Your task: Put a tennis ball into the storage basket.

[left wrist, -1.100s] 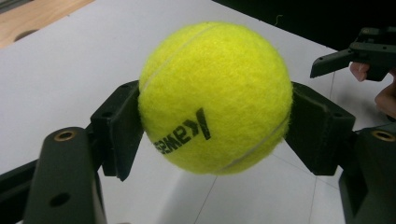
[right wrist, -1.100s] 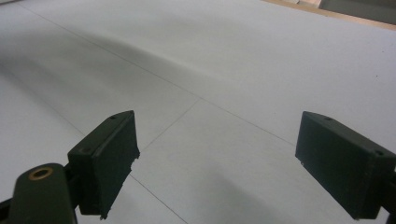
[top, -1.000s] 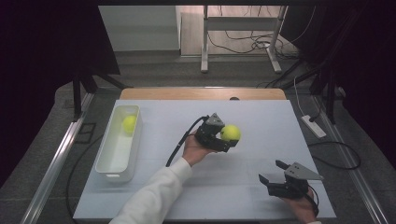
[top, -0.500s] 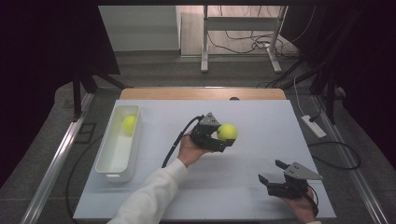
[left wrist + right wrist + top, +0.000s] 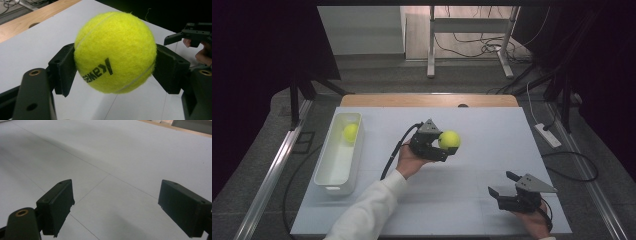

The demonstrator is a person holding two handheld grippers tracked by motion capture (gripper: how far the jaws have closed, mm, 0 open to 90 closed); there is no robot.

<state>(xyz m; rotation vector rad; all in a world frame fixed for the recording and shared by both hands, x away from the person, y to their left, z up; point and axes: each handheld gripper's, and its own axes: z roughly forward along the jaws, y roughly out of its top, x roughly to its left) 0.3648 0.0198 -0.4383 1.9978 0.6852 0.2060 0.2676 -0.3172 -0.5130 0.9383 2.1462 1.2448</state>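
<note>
Left gripper: I have my left gripper [image 5: 451,146] clamped on a fuzzy yellow-green tennis ball [image 5: 449,140], its two black pads pressing the ball from either side.
Held ball: in the left gripper view the tennis ball [image 5: 115,51] sits squarely between the pads, black lettering on its lower front, a pale seam curving across the top and lower right.
Where it is: I see the ball lifted clear of the pale grey tabletop [image 5: 482,125], over the table's middle, well to the right of the white rectangular plastic tub [image 5: 333,165].
Tub: a second yellow-green tennis ball [image 5: 350,132] lies inside it, toward the far end.
Right gripper: my right gripper [image 5: 501,183] rests low near the front right corner of the table, jaws spread wide with nothing between them; in the right gripper view I see bare grey tabletop [image 5: 120,152] between its pads.
Spacing: the two grippers are well apart.
</note>
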